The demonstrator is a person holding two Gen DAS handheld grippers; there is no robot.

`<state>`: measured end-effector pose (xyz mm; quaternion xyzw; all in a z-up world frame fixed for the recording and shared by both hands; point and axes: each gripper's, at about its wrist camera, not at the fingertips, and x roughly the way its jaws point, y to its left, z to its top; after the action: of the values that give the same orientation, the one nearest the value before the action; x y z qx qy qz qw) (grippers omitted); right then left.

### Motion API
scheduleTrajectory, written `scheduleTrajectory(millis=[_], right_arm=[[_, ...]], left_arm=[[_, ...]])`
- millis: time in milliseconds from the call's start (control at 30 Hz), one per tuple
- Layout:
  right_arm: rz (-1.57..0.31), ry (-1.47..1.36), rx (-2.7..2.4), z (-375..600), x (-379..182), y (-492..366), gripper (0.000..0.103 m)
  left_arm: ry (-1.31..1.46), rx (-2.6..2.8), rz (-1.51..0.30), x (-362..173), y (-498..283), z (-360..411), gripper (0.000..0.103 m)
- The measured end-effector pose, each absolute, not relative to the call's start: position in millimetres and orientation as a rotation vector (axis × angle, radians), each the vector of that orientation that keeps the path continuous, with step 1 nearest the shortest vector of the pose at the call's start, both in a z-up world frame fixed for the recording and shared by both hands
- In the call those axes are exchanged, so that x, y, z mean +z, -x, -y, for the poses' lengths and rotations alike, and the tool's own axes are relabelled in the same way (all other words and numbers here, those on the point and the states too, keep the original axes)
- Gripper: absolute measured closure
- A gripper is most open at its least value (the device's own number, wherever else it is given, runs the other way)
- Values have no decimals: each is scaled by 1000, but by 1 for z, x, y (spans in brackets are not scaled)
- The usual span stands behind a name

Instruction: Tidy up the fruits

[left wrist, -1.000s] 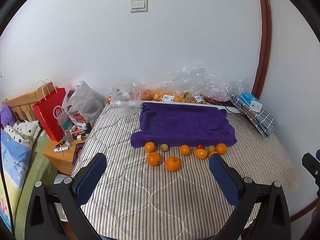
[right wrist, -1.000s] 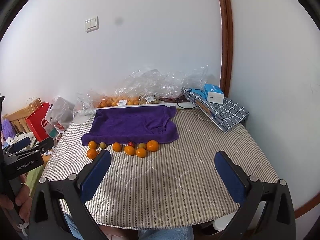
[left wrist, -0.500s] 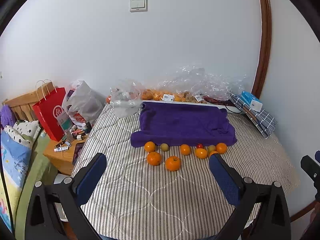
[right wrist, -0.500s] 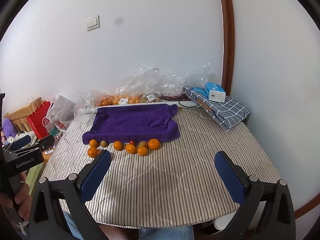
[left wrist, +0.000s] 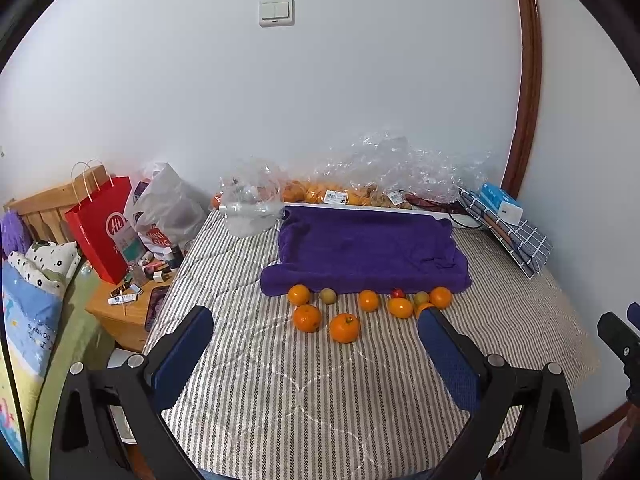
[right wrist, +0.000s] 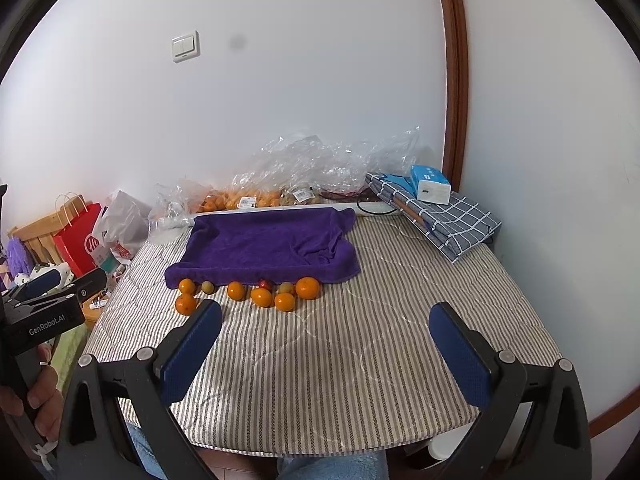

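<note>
Striped quilted cloth covers the table where we work, with a white wall behind it. Nearest to us, our left gripper hangs over the near part of the cloth with its blue-padded fingers spread wide and nothing between them. Our right gripper is likewise spread wide and empty. Farther in, small fruits lie loose on the cloth: we count about 7 orange ones, 2 greenish ones and 1 small red one, roughly in a row, with 2 oranges set a little nearer to us. Just behind them, touching the row, lies a purple towel with nothing on it. Beyond that, clear plastic bags hold more orange fruit against the wall. We judge the sorting barely begun: no fruit is held, and none looks grouped or placed.
</note>
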<state>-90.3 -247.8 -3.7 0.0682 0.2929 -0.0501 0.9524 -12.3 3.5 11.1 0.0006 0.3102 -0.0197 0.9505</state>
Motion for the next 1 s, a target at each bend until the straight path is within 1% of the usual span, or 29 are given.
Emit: scheduleTrajectory(millis=[633,1000], right_arm=[[-603,-133,-113,246,-7,86,1],[-565,-149,-76,247,-17,69,1]], left_arm=[[-2,-39,-630,16,10,-3,0],[9,-37,-647,6,-14,-5,0]])
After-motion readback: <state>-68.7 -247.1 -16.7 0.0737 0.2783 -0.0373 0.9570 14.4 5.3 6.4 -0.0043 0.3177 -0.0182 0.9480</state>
